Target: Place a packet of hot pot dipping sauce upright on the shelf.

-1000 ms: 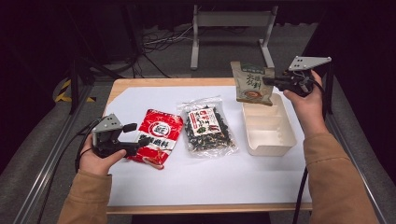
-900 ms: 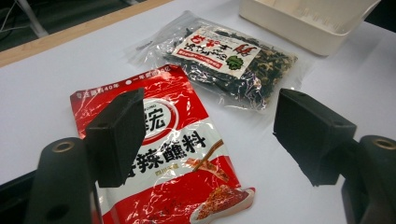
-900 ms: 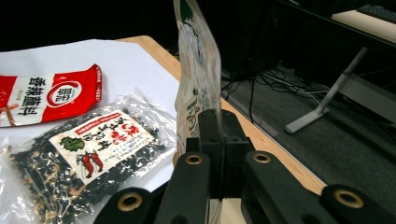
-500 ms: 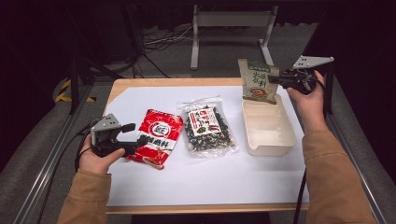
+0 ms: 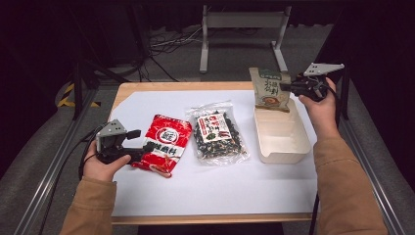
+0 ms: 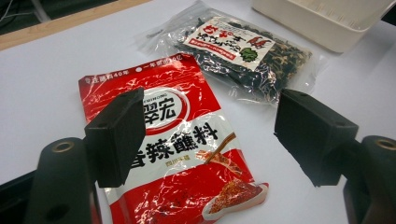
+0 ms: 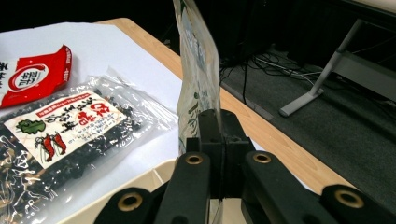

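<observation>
Green-and-tan packet (image 5: 268, 89) hung upright in my right gripper (image 5: 292, 88), pinched by one edge between jaws squeezed tight on it, held in the air above the far end of the white tray (image 5: 281, 142). In the right gripper view the packet (image 7: 198, 79) rose edge-on from the closed jaws, with the tray's rim just below. My left gripper (image 5: 142, 147) rested low at the near left of the table (image 5: 147, 88), jaws spread wide and holding nothing, straddling the near end of the red packet (image 6: 177, 154) lying flat on the white sheet (image 5: 205, 191). Between the red packet and the tray lay a clear bag of dark dried stuff (image 5: 218, 137), untouched.
</observation>
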A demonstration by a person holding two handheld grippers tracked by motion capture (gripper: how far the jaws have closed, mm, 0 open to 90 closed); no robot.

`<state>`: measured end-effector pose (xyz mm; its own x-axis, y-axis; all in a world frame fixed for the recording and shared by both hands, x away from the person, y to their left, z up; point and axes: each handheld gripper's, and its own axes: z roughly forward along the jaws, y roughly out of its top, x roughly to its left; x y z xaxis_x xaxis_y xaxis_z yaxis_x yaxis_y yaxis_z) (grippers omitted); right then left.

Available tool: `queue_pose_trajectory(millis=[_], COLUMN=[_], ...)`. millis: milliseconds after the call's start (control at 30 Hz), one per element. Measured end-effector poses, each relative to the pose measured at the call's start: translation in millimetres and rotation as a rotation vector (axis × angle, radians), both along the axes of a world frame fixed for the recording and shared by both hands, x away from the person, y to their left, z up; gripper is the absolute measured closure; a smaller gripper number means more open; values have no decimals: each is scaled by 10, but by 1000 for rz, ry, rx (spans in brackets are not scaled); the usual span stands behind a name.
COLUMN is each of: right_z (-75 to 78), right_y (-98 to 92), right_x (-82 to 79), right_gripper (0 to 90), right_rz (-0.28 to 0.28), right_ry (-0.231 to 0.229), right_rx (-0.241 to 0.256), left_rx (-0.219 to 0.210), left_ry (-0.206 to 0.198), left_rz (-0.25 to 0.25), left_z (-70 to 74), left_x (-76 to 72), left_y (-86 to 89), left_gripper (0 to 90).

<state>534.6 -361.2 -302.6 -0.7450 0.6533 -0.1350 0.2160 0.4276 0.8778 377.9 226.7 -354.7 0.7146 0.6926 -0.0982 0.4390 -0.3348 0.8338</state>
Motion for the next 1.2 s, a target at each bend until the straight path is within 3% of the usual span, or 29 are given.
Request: queue_pose_trajectory(millis=[400, 900, 1200], right_z=[-62, -71, -183], right_y=[-42, -28, 26], right_x=[10, -16, 44], right_gripper=[900, 900, 898], right_rz=[23, 52, 34], right_ry=[7, 27, 52], right_rx=[14, -28, -42], left_rx=[6, 6, 3], left_ry=[19, 24, 31], left_rz=[10, 7, 8], left_z=[-42, -53, -69], left_x=[30, 38, 42], left_y=[13, 18, 13], left_gripper=[255, 254, 254])
